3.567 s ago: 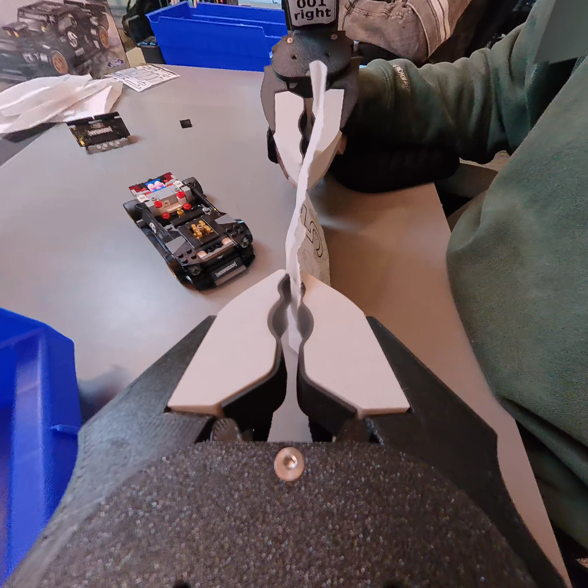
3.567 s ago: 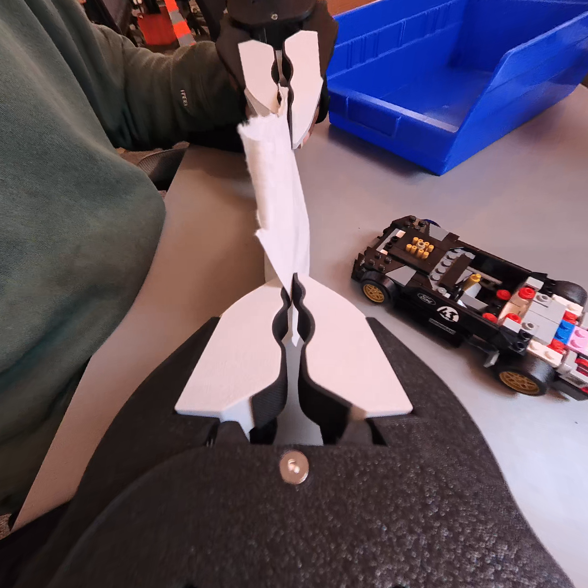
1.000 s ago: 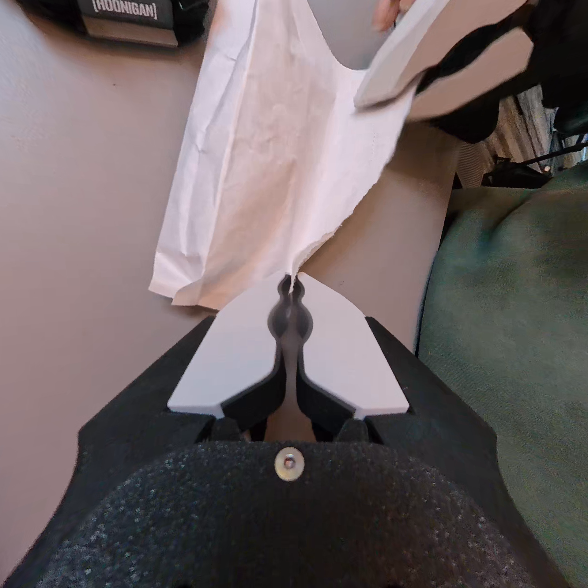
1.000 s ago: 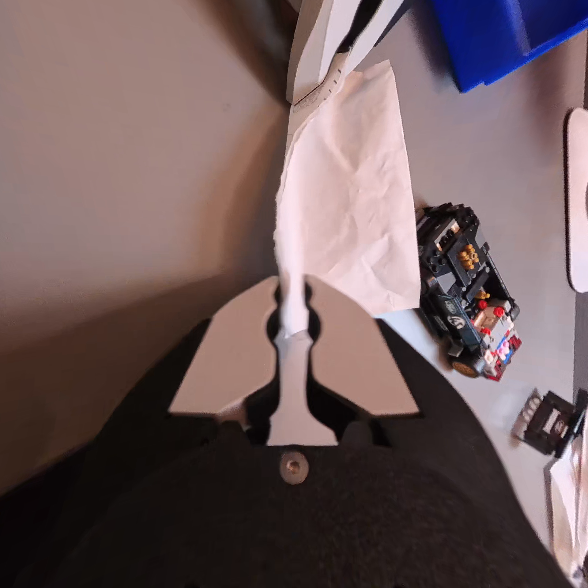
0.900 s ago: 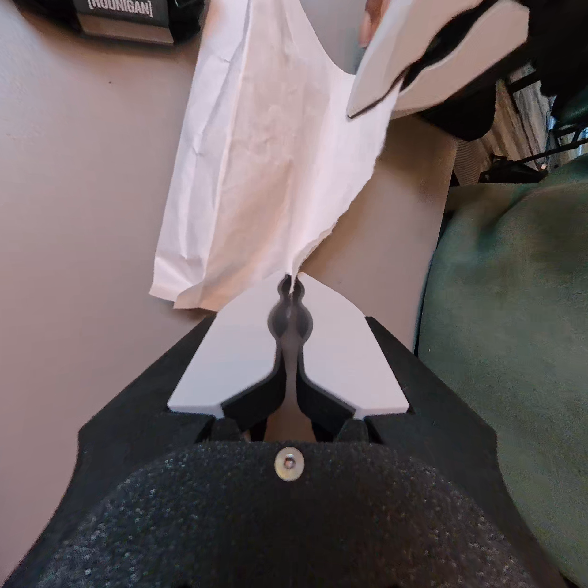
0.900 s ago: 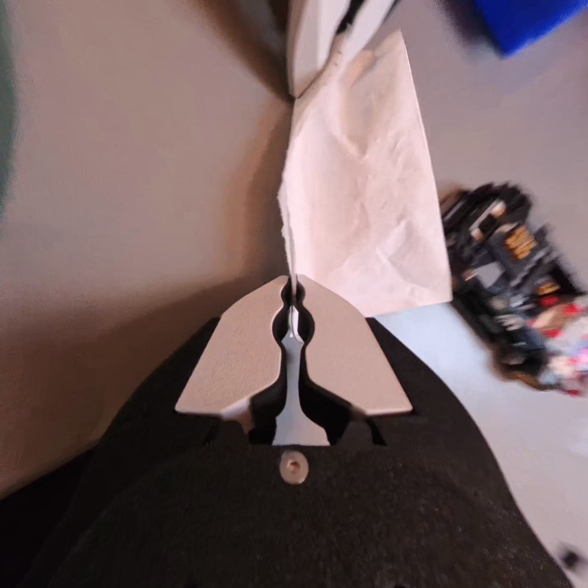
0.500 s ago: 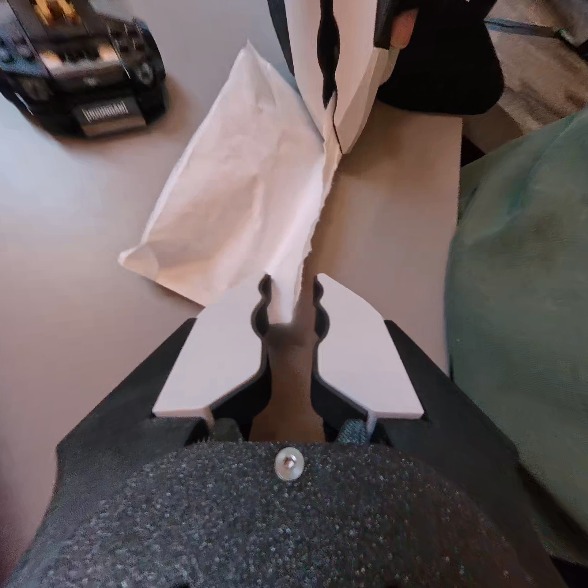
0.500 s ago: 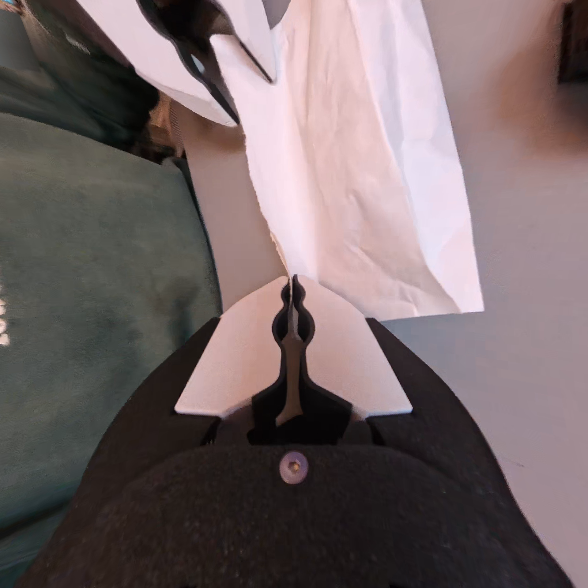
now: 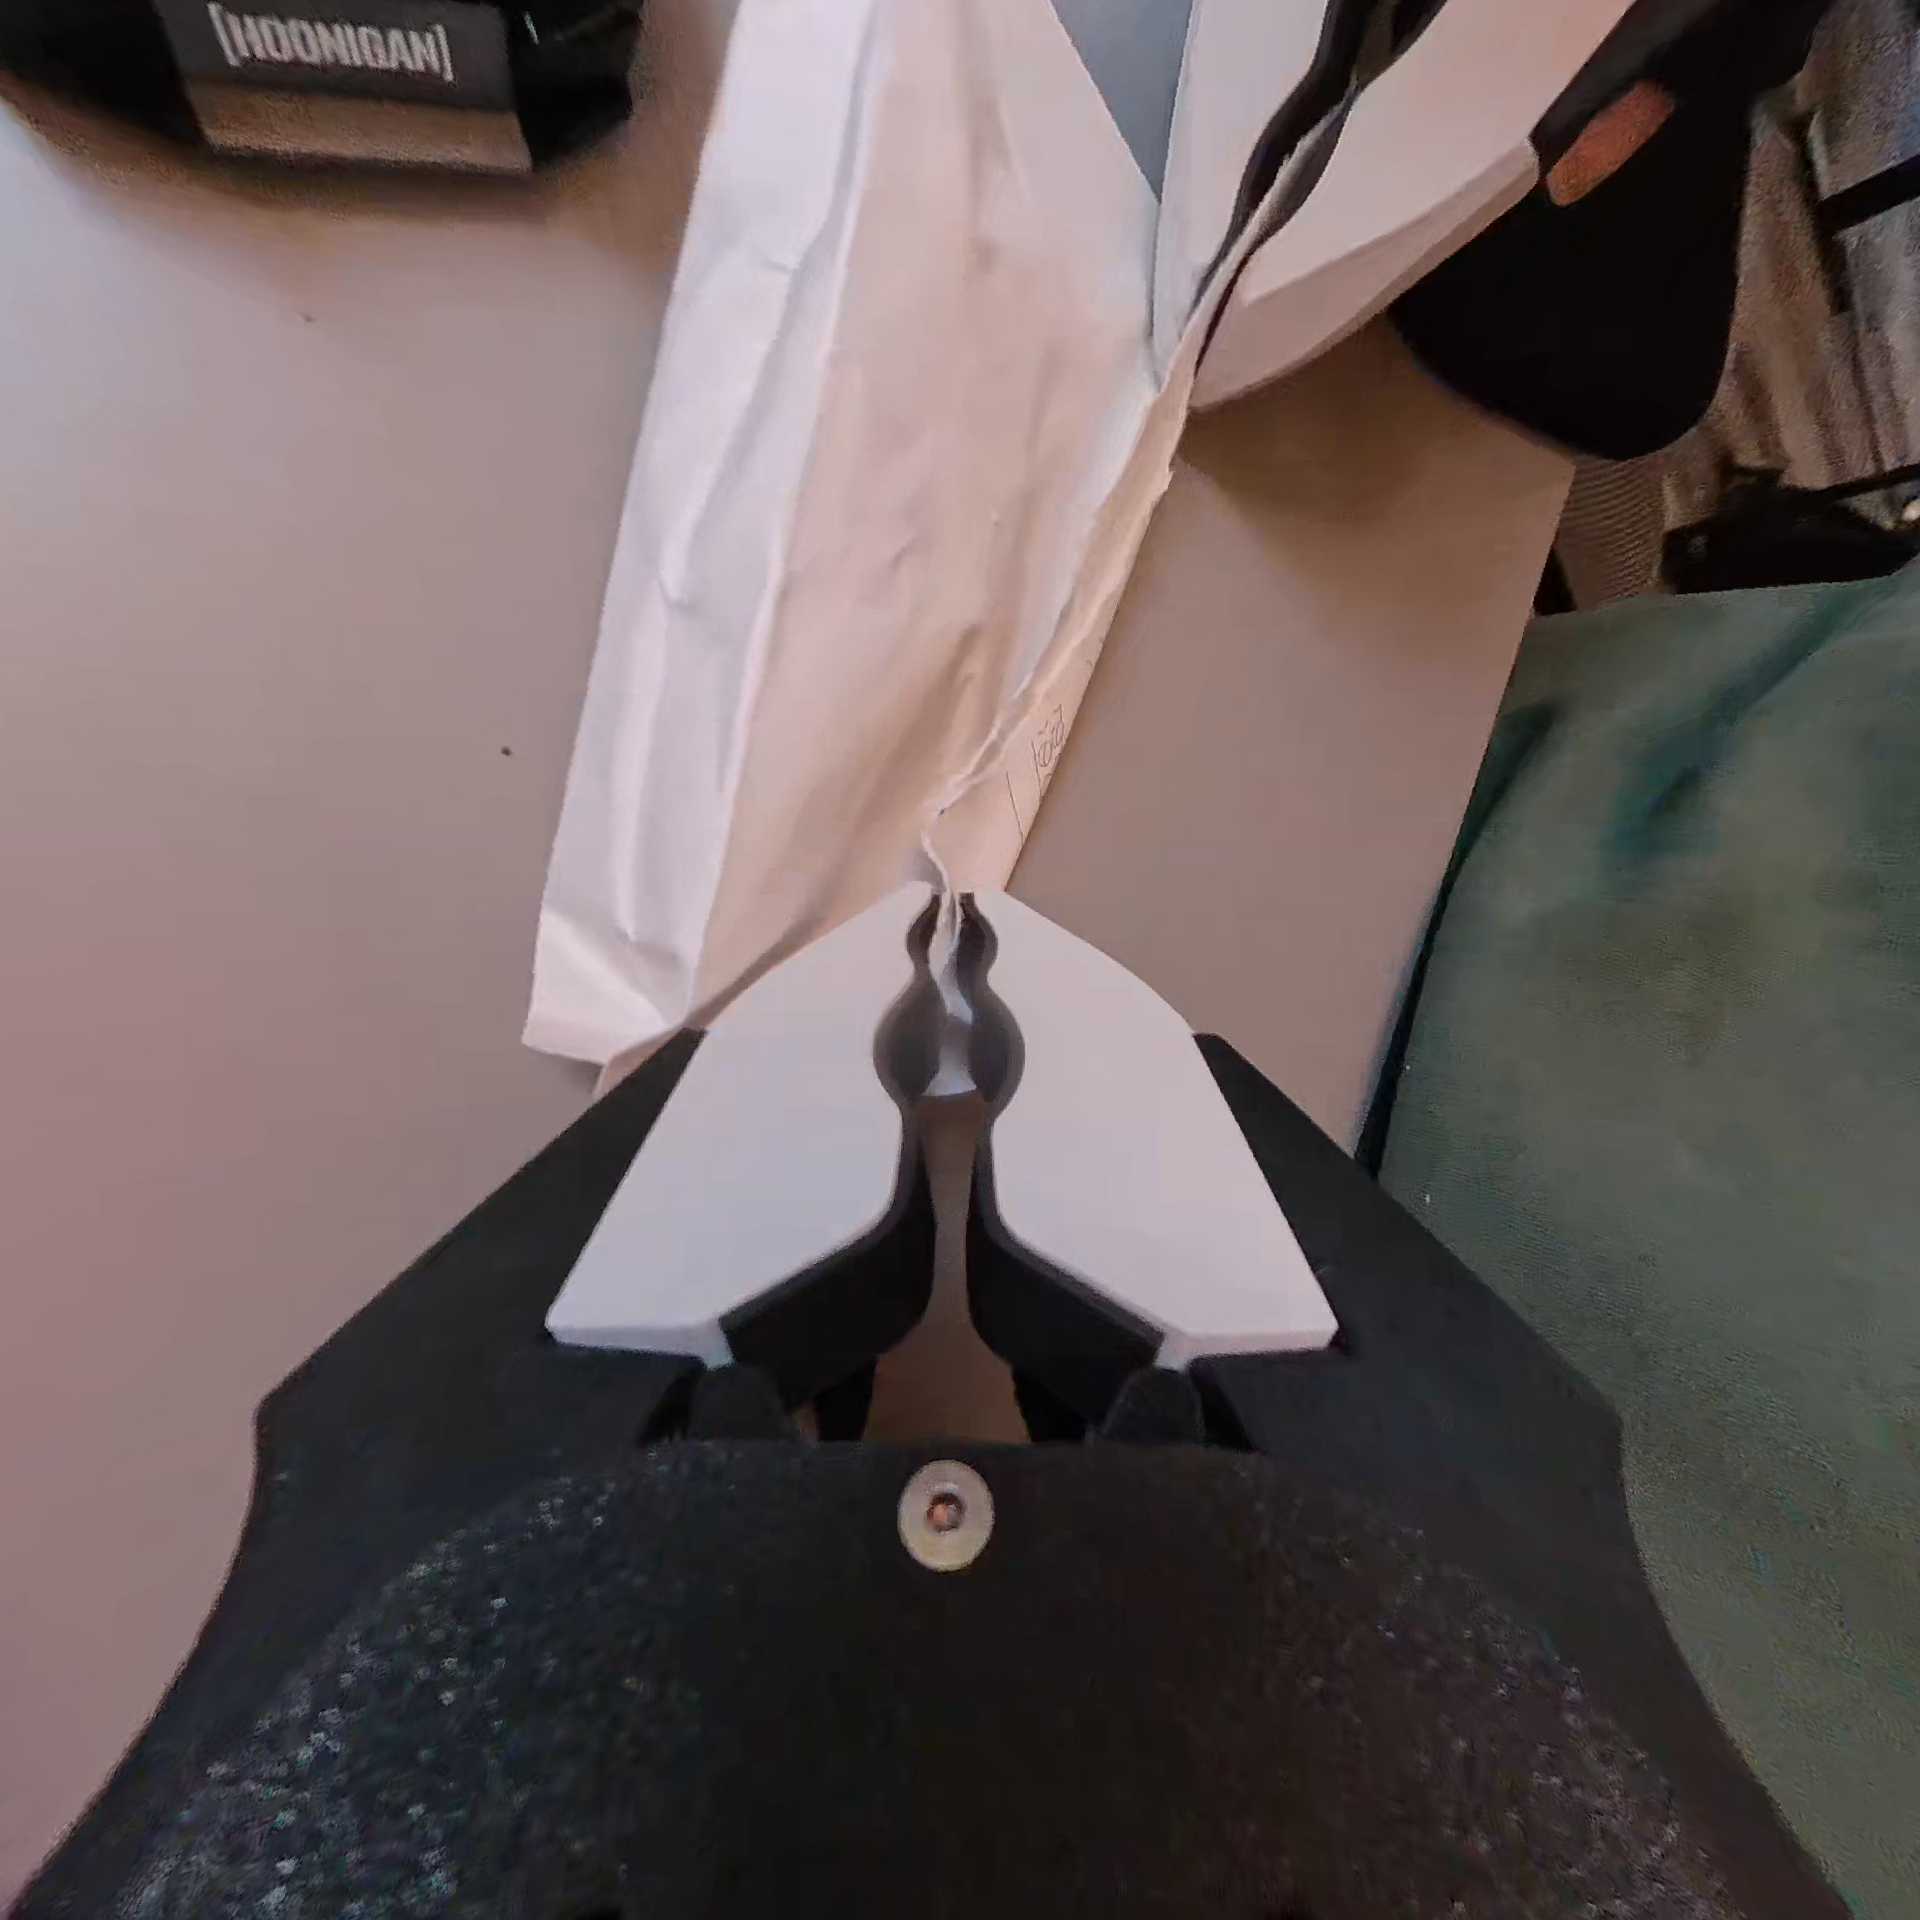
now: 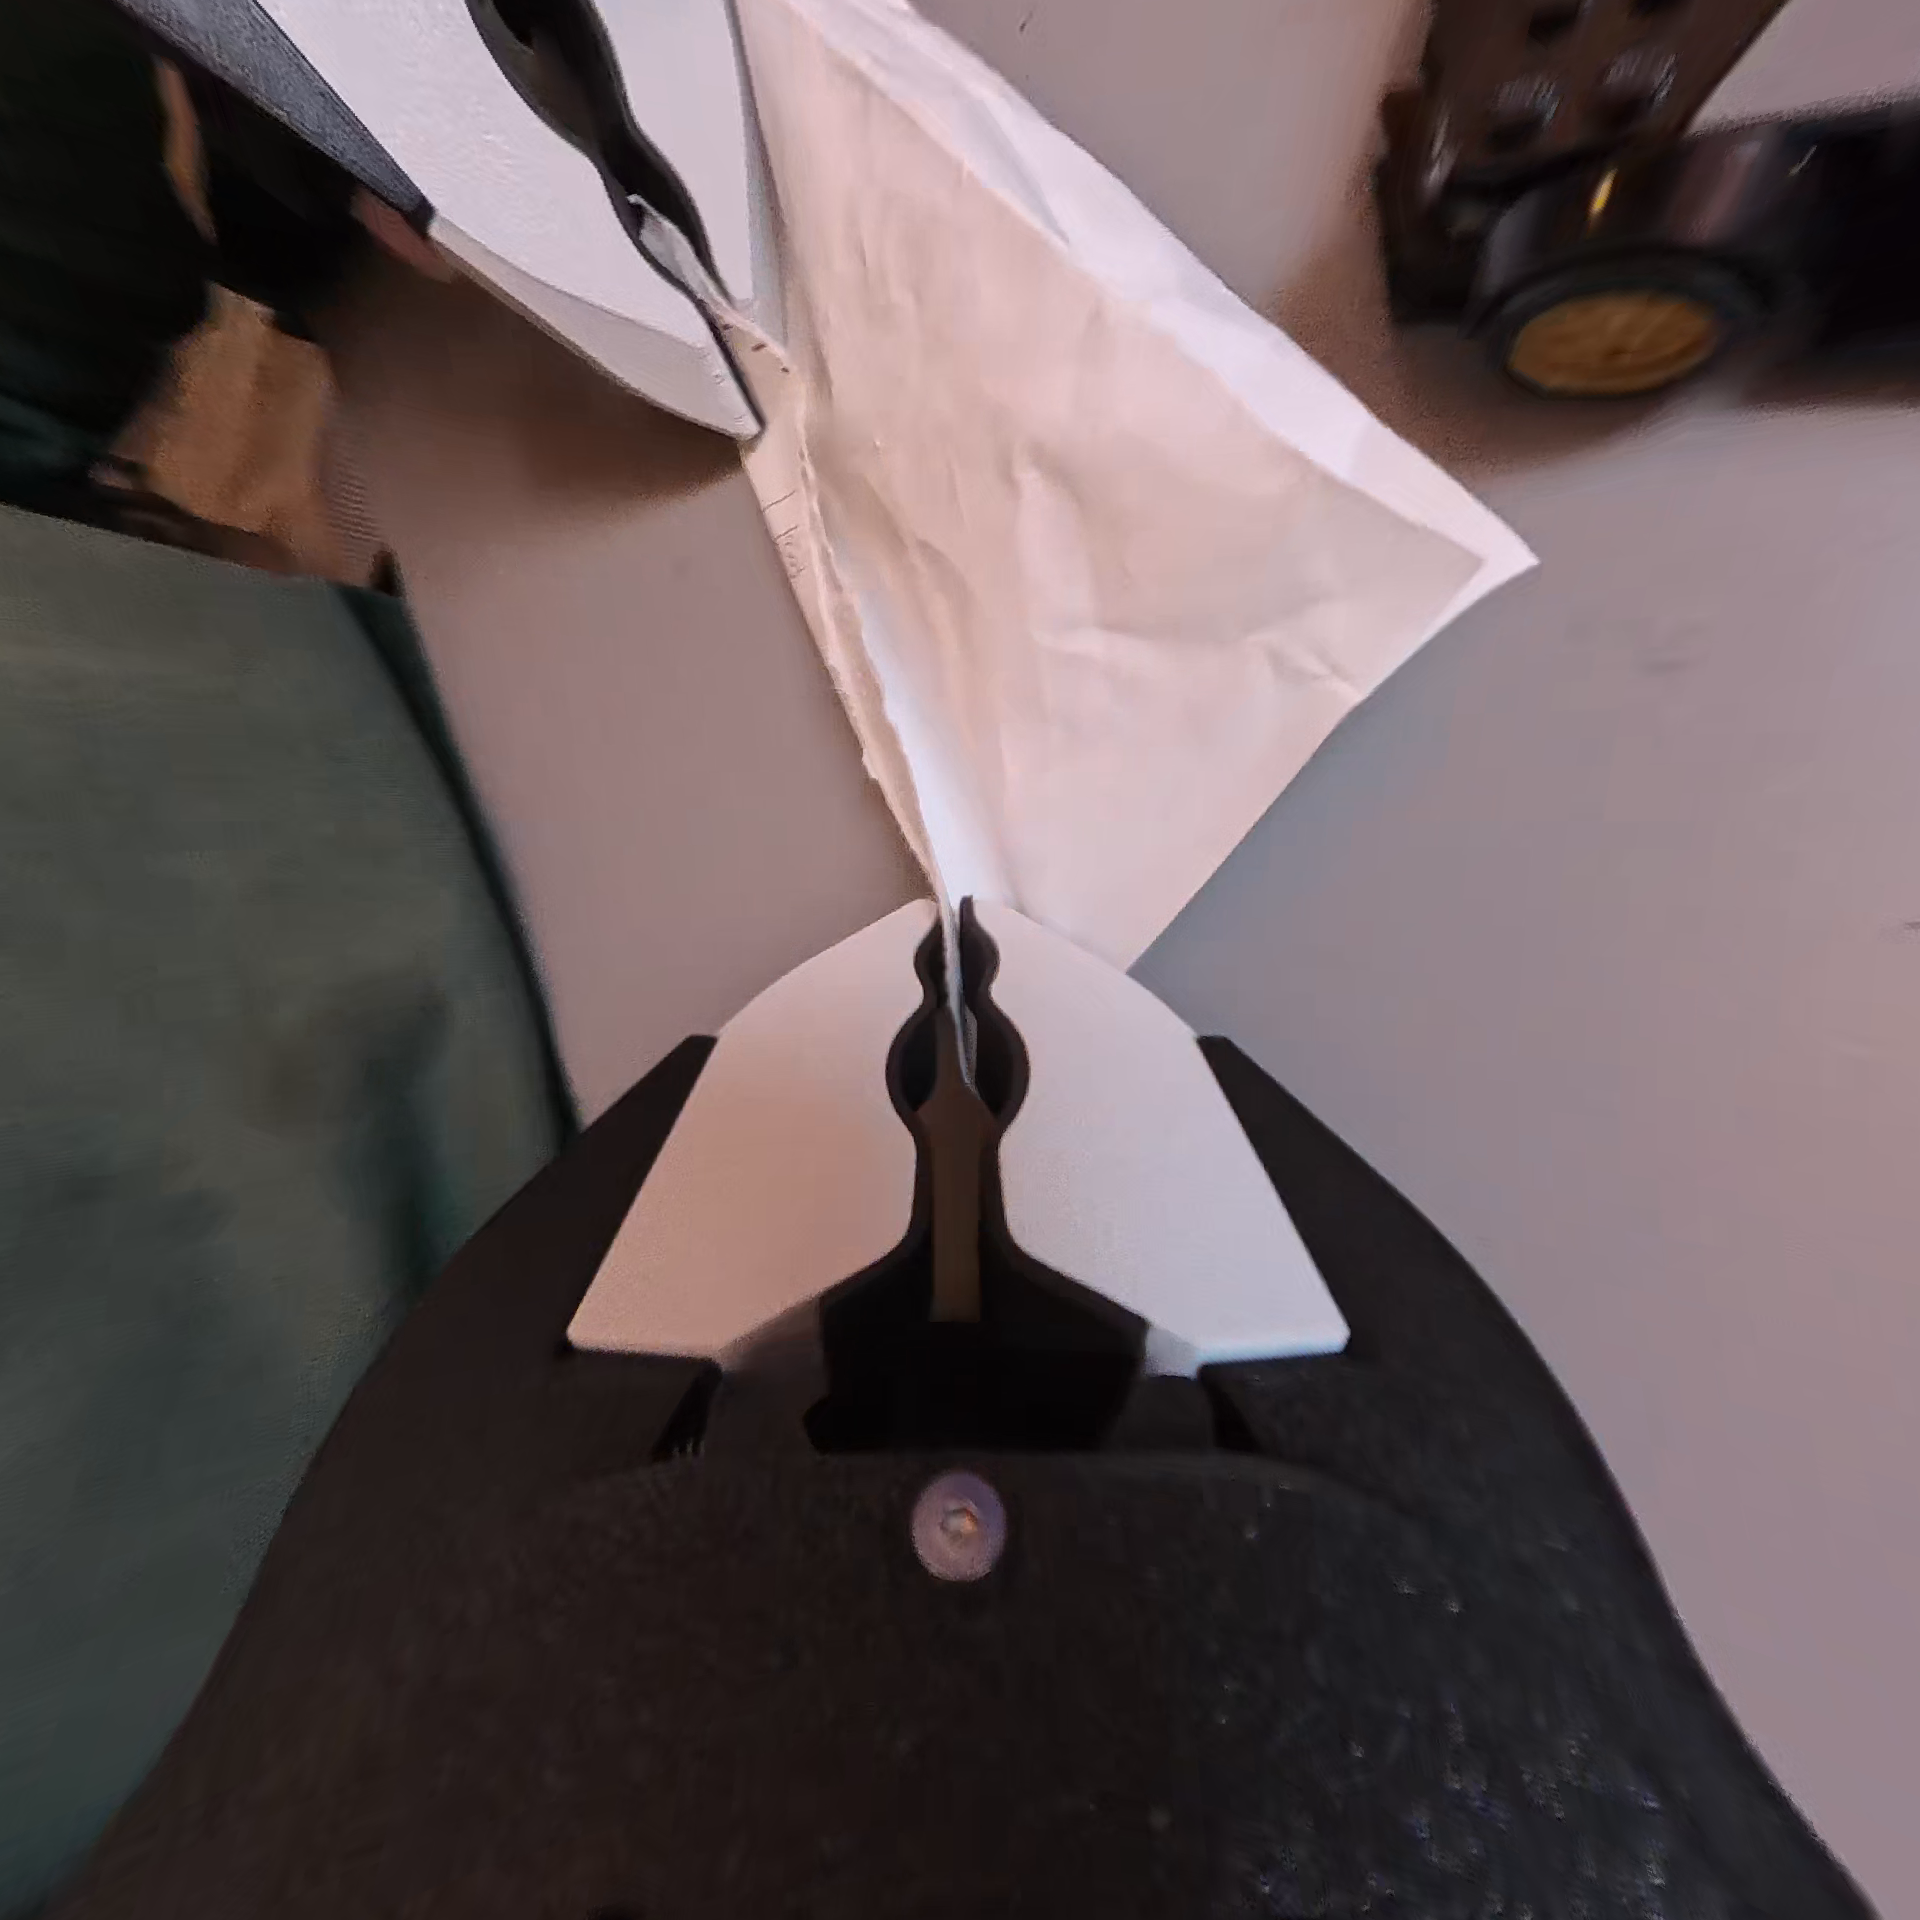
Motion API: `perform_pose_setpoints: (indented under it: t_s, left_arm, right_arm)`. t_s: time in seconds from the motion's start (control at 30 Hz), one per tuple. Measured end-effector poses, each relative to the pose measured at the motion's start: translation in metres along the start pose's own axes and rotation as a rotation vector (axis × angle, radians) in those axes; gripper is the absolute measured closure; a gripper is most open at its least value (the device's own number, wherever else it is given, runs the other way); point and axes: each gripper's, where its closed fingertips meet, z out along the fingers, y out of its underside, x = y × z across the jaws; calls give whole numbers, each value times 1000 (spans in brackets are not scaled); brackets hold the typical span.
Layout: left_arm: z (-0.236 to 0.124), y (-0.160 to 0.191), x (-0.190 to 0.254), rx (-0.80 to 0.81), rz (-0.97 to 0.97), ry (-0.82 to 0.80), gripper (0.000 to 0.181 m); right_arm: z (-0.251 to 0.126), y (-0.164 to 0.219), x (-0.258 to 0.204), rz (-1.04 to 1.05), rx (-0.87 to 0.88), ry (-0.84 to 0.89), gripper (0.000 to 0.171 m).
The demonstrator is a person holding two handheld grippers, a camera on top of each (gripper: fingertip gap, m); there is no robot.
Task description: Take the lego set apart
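The left gripper [image 9: 948, 906], parted 0.5 s ago, is again pinching the white paper bag [image 9: 883, 468]; the right gripper [image 10: 958, 906] is clamping its far edge. The lego car [image 10: 1600, 197], beyond the bag, is awaiting disassembly.

white crinkly paper bag [image 9: 883, 499], black lego car [image 10: 1621, 208] with gold wheel hubs, grey table [image 9: 260, 623], green sleeve [image 9: 1683, 1039], grippers black with white fingers [image 9: 769, 1143]

Grey table [image 9: 260, 623], lego car [image 10: 1621, 239] atop.
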Motion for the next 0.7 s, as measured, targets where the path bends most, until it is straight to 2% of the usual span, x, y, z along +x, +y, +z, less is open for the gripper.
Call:
perform_pose_setpoints:
  t_s: [0.17,0.27,0.4,0.5,0.7]
  left_arm:
    - [0,-1,-1,-12,8,-6,180]
    - [0,-1,-1,2,5,3,180]
    - [-4,1,-1,35,-8,7,180]
    - [-7,7,6,70,-22,44,180]
    - [-6,21,9,119,-66,58,181]
  right_arm:
    - [-11,-15,12,-195,64,127,162]
    - [-10,-17,13,-337,42,174,170]
    - [-6,-12,8,-89,-16,-20,170]
    - [-4,-1,-1,-24,-82,-132,170]
    - [-4,19,-20,36,-170,-230,171]
